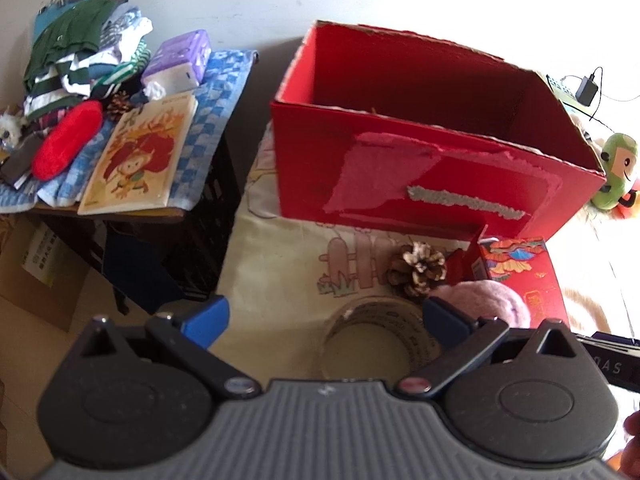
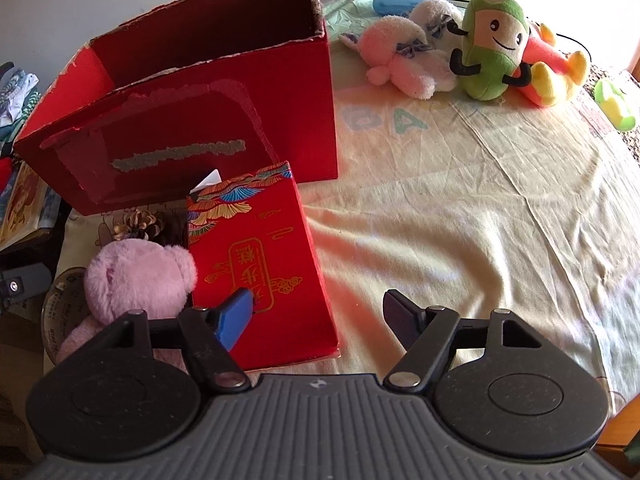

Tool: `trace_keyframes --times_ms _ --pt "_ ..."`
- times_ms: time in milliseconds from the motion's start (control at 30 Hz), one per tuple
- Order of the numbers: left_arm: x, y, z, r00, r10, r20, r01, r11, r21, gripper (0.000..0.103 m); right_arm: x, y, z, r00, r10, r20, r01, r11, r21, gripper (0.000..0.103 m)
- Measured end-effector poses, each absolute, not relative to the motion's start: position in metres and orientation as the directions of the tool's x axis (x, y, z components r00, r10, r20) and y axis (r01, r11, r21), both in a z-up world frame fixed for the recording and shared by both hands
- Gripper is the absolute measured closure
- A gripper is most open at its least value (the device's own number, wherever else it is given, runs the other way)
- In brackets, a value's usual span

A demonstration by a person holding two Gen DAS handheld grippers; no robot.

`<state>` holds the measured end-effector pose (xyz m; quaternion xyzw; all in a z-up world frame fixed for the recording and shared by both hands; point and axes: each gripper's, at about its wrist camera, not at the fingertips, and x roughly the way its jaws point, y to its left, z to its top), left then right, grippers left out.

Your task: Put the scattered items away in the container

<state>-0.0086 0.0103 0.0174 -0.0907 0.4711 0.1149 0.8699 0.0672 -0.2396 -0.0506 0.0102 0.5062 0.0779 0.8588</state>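
Nearest to us, the right gripper (image 2: 318, 314) hangs with its jaws spread and nothing pinched between them. Its left finger (image 2: 236, 316) sits over the near part of the flat red gift box (image 2: 256, 256); its right finger is over bare bedsheet (image 2: 460, 220), clear of the box. So the box's right-hand long edge runs up between the fingers, and the box's long axis points away from us toward the container, roughly in line with the gripper. We judge that a shift to the left would be needed for the jaws to straddle the box across its width, if it fits at all.

The left gripper (image 1: 324, 316) is also spread and empty, tilted steeply down over a roll of clear tape (image 1: 372, 336) that lies flat on the sheet between its fingers. Whether the pads touch the roll we cannot tell. Just beyond are a pine cone (image 1: 416, 270) and, to the right, a pink plush toy (image 1: 484, 300) beside the gift box.

Further off stands the open red cardboard box (image 2: 200, 128), the container, directly behind all four items. Farthest away, more plush toys (image 2: 488, 52) lie on the bed, well apart from both grippers.
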Motion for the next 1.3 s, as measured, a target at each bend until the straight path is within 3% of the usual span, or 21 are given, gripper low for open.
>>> trace_keyframes --times_ms 133,333,467,667,733,767,1100,1200,1267,1300 --pt "-0.023 0.026 0.024 0.538 0.023 -0.843 -0.236 0.964 -0.124 0.001 0.066 -0.24 -0.047 0.489 0.2 -0.849 -0.173 0.976 0.13 0.029" --pt "-0.04 0.007 0.036 0.572 -0.208 -0.793 0.039 0.973 -0.227 0.001 0.064 -0.237 -0.032 0.492 0.349 -0.798 -0.278 0.931 0.236 0.029" --pt "-0.039 -0.015 0.035 0.544 -0.335 -0.769 0.175 0.942 -0.286 0.001 0.061 -0.225 -0.025 0.471 0.395 -0.788 -0.364 0.901 0.235 0.029" --pt "-0.025 -0.026 0.019 0.501 -0.394 -0.771 0.192 0.919 -0.344 0.004 0.063 -0.219 -0.031 0.359 0.491 -0.794 -0.396 0.85 0.347 0.029" --pt "-0.023 -0.027 0.014 0.477 -0.409 -0.778 0.196 0.912 -0.36 0.019 0.062 -0.218 -0.034 0.336 0.499 -0.799 -0.396 0.844 0.36 0.029" --pt "-0.023 -0.028 0.012 0.47 -0.412 -0.781 0.202 0.911 -0.359 0.02 0.062 -0.217 -0.036 0.327 0.498 -0.803 -0.395 0.844 0.363 0.029" --pt "-0.016 -0.027 0.001 0.445 -0.444 -0.778 0.203 0.896 -0.395 0.016 0.068 -0.219 -0.044 0.257 0.562 -0.786 -0.389 0.805 0.448 0.029" --pt "-0.013 -0.029 -0.005 0.42 -0.458 -0.784 0.2 0.889 -0.412 0.021 0.069 -0.213 -0.043 0.246 0.564 -0.788 -0.424 0.794 0.436 0.03" --pt "-0.014 -0.03 -0.008 0.413 -0.455 -0.789 0.197 0.89 -0.41 0.024 0.069 -0.211 -0.043 0.216 0.586 -0.781 -0.445 0.771 0.456 0.047" --pt "-0.014 -0.03 -0.009 0.412 -0.452 -0.791 0.194 0.892 -0.408 0.027 0.07 -0.211 -0.043 0.211 0.592 -0.778 -0.444 0.767 0.464 0.048"
